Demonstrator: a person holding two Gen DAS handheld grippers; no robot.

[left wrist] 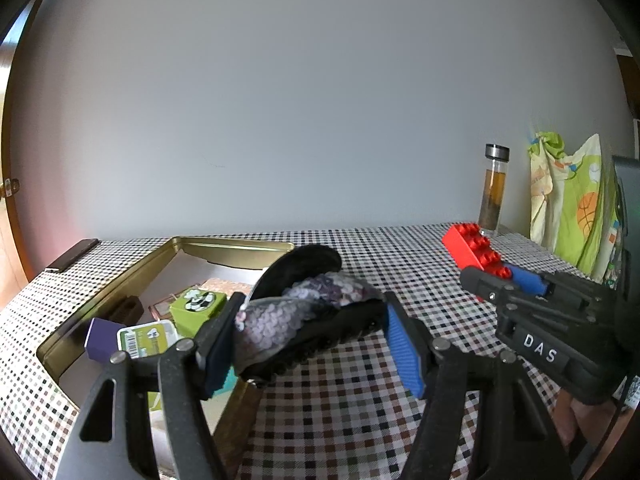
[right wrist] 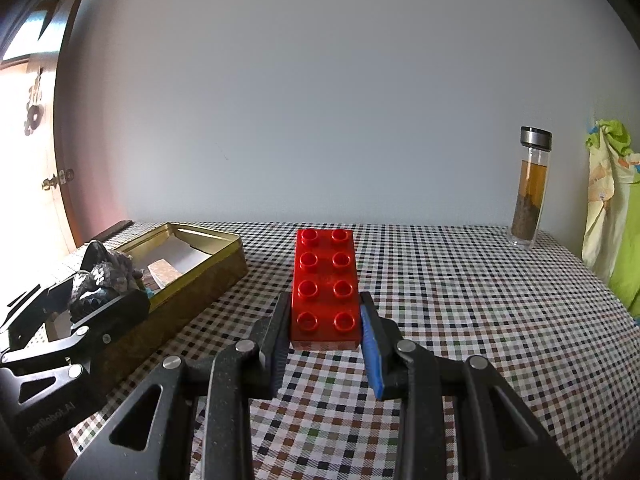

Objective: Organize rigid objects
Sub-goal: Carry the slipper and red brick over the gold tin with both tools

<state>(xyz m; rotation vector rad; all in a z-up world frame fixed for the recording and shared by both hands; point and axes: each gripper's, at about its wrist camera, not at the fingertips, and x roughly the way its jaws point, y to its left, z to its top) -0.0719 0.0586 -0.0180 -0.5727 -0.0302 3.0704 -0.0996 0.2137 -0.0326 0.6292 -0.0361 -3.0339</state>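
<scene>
Red building brick, with its eight studs facing up, sits between the fingers of my right gripper in the lower middle of the right wrist frame; both pads press its long sides, so this tool is closed on it. In the left wrist frame the same brick appears at the right, sticking out of the right gripper above the checkered tablecloth.

My left gripper is closed on a small slipper with a sequin top and a black sole, in the lower middle of the left wrist frame. The slipper is tilted, and its far end reaches over the right edge of the gold tin box. In the right wrist frame this gripper and the slipper are at the left edge, just beside the tin box.

Inside the box, at the lower left of the left wrist frame, I see a green cube, a purple block and a small green and white packet, close together.

At the upper right, a glass bottle with brown liquid stands upright on the cloth near the wall, and a green printed bag is beside it.
</scene>
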